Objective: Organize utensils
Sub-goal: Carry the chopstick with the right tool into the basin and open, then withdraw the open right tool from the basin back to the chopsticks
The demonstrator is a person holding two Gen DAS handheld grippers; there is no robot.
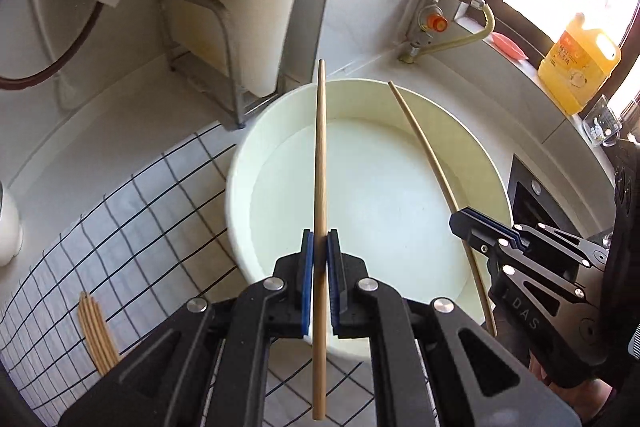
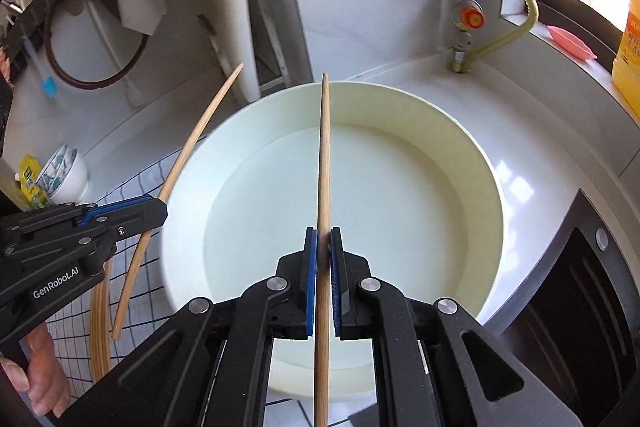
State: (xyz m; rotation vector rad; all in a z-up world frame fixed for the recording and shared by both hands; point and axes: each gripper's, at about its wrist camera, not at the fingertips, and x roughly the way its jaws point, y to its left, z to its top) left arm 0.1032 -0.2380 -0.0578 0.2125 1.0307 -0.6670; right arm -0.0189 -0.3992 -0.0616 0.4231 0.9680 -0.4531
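Note:
My left gripper [image 1: 320,239] is shut on a wooden chopstick [image 1: 320,155] that points forward over a white round basin [image 1: 240,163]. My right gripper [image 2: 323,237] is shut on a second wooden chopstick [image 2: 323,155], also held above the basin [image 2: 492,187]. Each gripper shows in the other's view: the right one [image 1: 464,223] with its chopstick [image 1: 424,147] at the right, the left one [image 2: 158,209] with its chopstick [image 2: 192,143] at the left. Several more chopsticks [image 1: 96,331] lie on the checked cloth [image 1: 120,227] at the left; they also show in the right wrist view [image 2: 100,327].
The basin holds water. A metal rack [image 1: 208,59] stands behind it. A gas valve and hose [image 1: 440,23] are at the back wall. A yellow oil bottle [image 1: 580,67] stands on the window sill. A stove [image 2: 580,287] is at the right. A small bowl [image 2: 68,171] is at the left.

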